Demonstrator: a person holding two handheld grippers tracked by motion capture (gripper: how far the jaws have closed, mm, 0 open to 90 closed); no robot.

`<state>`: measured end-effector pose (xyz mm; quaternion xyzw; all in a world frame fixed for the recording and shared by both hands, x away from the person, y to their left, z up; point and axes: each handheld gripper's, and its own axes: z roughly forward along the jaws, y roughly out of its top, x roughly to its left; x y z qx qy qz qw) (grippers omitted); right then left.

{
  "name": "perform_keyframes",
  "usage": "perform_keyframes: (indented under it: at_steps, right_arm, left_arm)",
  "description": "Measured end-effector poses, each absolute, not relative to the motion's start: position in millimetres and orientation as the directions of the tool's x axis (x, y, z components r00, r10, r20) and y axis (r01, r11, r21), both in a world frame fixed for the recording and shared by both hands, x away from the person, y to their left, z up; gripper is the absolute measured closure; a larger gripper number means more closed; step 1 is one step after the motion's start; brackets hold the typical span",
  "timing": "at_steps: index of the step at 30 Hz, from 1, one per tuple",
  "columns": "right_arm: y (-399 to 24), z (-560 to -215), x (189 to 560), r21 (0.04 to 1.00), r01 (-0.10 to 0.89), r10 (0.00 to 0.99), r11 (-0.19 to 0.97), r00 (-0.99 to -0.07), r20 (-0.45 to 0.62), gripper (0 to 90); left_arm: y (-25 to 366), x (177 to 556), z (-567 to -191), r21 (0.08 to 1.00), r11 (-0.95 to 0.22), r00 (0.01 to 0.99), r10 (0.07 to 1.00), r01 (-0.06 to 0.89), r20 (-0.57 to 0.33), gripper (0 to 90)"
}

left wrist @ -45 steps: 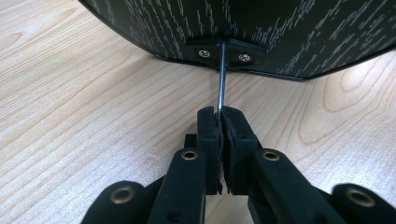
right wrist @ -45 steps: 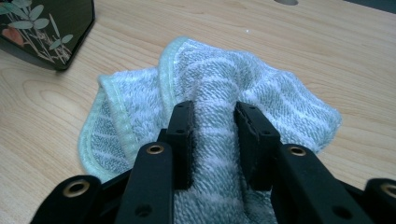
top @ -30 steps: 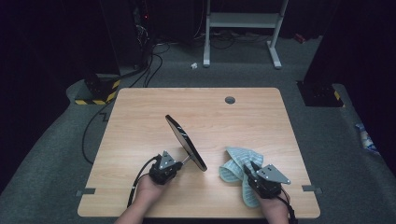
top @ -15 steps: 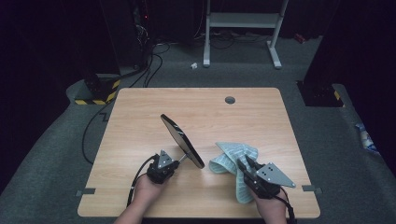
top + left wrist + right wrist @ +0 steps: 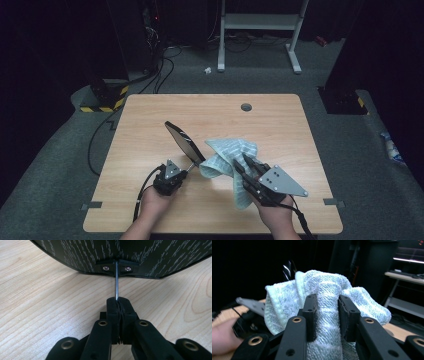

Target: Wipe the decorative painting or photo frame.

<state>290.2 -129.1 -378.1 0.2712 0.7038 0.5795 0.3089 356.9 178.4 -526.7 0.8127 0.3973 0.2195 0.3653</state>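
Now the left tool (image 5: 186, 169) clenches the mirror's (image 5: 183, 141) thin metal rod (image 5: 116, 280); the right tool (image 5: 248, 170) grips a pale towel (image 5: 231, 152) above the desk (image 5: 150, 115).

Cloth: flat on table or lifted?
Lifted and bunched: the cloth hangs from the right claw, pinched between its pads above the table.

Both forearms enter from the near edge. The left gripper (image 5: 175, 172) sits low with jaws pinched together; the right gripper (image 5: 245, 170) is raised, jaws clamped, pointing forward.

Tongs (image 5: 327, 315) clamped on bunched pale towel (image 5: 324, 290), dark room behind
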Motion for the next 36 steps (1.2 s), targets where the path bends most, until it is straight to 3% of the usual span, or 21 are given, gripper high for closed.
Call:
perform_keyframes:
  at_steps: [7, 15, 36]
  right_arm:
    - [-90, -370, 308, 0.980, 0.016, 0.695, 0.200, -0.707, -0.130, 69.3]
    - [-61, -384, 319, 0.966, 0.033, 0.683, 0.257, -0.714, -0.157, 68.7]
    - [-65, -425, 314, 0.944, 0.071, 0.694, 0.322, -0.696, -0.185, 68.9]
  left_arm:
    - [178, 358, -527, 0.770, -0.415, 0.586, 0.808, 0.486, 0.065, 87.9]
    - [177, 358, -527, 0.767, -0.421, 0.586, 0.807, 0.484, 0.073, 88.1]
    - [176, 358, -527, 0.766, -0.426, 0.587, 0.806, 0.482, 0.078, 88.1]
